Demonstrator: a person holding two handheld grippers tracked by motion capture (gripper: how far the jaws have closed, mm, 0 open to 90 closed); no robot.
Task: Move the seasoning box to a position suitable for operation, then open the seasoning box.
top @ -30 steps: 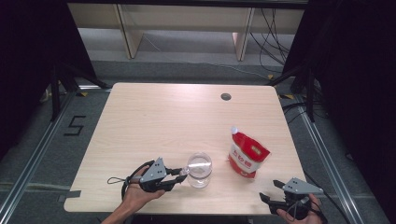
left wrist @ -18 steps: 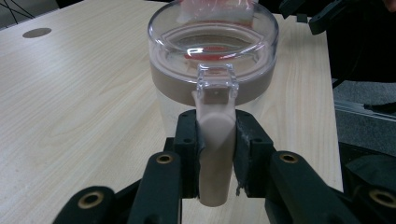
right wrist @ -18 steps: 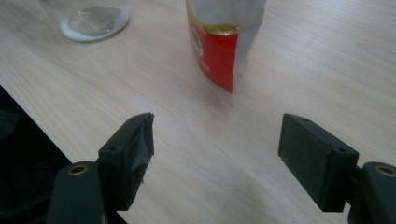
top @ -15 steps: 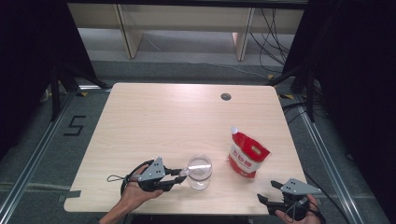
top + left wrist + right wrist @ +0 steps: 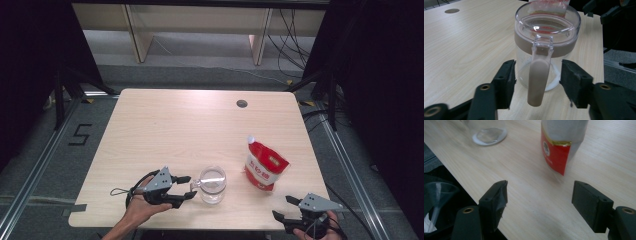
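Note:
A clear lidded jug (image 5: 212, 185) with a brownish band and handle (image 5: 537, 80) stands near the table's front edge. My left gripper (image 5: 191, 186) is level at its left. The jaws have just been opening and stand on either side of the handle with a gap on both sides (image 5: 537, 75). A red and white spouted pouch (image 5: 265, 167) stands upright right of the jug. My right gripper (image 5: 281, 206) hovers at the front right corner, open, jaws having just closed a little, with nothing between them (image 5: 539, 195). It points at the pouch (image 5: 556, 147).
The light wooden table (image 5: 190, 130) has a dark cable hole (image 5: 242, 104) at the back right. In the right gripper view the jug's base (image 5: 489, 133) shows at the top left, and a clear funnel-like shape (image 5: 439, 192) sits below the table's edge.
My left gripper's jaws have spread apart off the jug's handle. Both hands have stayed in place, and the jug and pouch have not moved.

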